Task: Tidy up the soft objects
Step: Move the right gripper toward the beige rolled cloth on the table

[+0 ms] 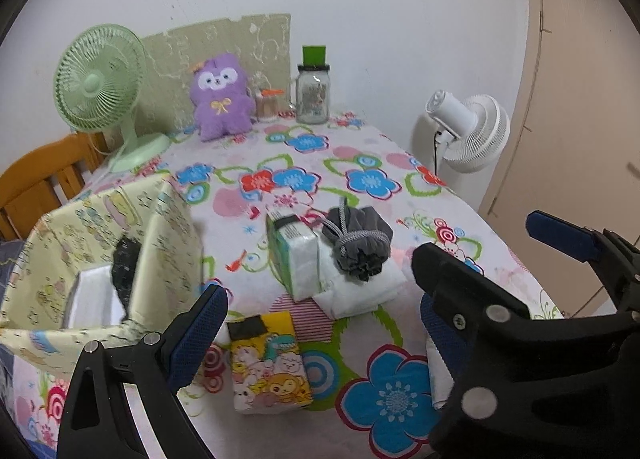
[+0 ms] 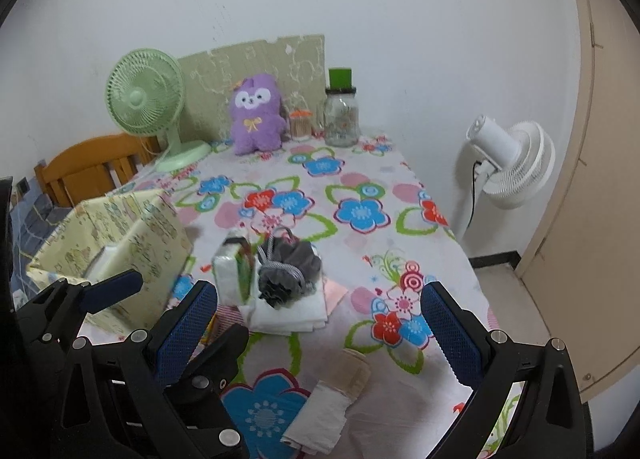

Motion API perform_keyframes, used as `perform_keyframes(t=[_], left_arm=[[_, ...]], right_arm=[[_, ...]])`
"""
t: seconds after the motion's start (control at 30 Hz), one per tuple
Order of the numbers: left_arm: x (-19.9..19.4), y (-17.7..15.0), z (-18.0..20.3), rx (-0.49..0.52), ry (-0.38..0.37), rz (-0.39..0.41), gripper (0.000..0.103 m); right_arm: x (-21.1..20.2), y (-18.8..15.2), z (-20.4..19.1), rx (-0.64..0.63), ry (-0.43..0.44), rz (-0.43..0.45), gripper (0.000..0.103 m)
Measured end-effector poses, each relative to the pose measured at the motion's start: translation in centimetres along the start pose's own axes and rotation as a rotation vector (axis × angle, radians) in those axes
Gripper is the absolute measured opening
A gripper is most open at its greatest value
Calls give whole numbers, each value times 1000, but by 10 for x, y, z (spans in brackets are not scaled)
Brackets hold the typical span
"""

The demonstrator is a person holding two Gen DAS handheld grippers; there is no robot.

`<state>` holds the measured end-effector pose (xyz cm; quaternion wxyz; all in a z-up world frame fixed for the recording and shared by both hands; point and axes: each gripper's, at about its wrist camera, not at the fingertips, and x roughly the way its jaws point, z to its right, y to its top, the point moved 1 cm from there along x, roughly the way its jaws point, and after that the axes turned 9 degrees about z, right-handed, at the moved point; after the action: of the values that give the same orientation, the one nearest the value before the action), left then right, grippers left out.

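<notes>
Soft items lie on the flowered tablecloth point(image 1: 360, 155). A yellow cartoon tissue pack point(image 1: 268, 363) lies just ahead of my open, empty left gripper point(image 1: 320, 323). A green-white tissue pack point(image 1: 296, 255) stands beside a grey drawstring pouch point(image 1: 358, 243) on a folded white cloth point(image 1: 360, 287). A rolled white and beige cloth point(image 2: 328, 407) lies between the fingers of my open, empty right gripper point(image 2: 320, 323). A pale yellow fabric box point(image 1: 100, 255) at left holds white and black items. A purple plush point(image 1: 222, 97) sits at the back.
A green desk fan point(image 1: 100, 87), a glass jar with a green lid point(image 1: 314, 93) and a small orange-lidded jar point(image 1: 268, 101) stand along the back wall. A white floor fan point(image 1: 472, 131) stands off the right edge. A wooden chair point(image 1: 44, 179) is at left.
</notes>
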<state>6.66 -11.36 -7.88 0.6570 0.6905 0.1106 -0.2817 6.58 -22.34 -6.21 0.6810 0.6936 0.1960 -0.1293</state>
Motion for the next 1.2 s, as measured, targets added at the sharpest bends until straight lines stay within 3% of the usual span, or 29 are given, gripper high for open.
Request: perform_keyframes(t=[0.23, 0.5, 1.0, 1.2], left_arm=[[20, -11, 2, 8, -7, -47, 98], [37, -28, 2, -18, -13, -118, 98], [44, -47, 7, 50, 31, -131, 98], [48, -52, 15, 112, 87, -135, 99]], right_arm=[[20, -14, 7, 12, -31, -57, 103], [35, -34, 14, 41, -54, -135, 94], [48, -60, 21, 104, -103, -262, 69], [55, -68, 21, 120, -83, -306, 52]])
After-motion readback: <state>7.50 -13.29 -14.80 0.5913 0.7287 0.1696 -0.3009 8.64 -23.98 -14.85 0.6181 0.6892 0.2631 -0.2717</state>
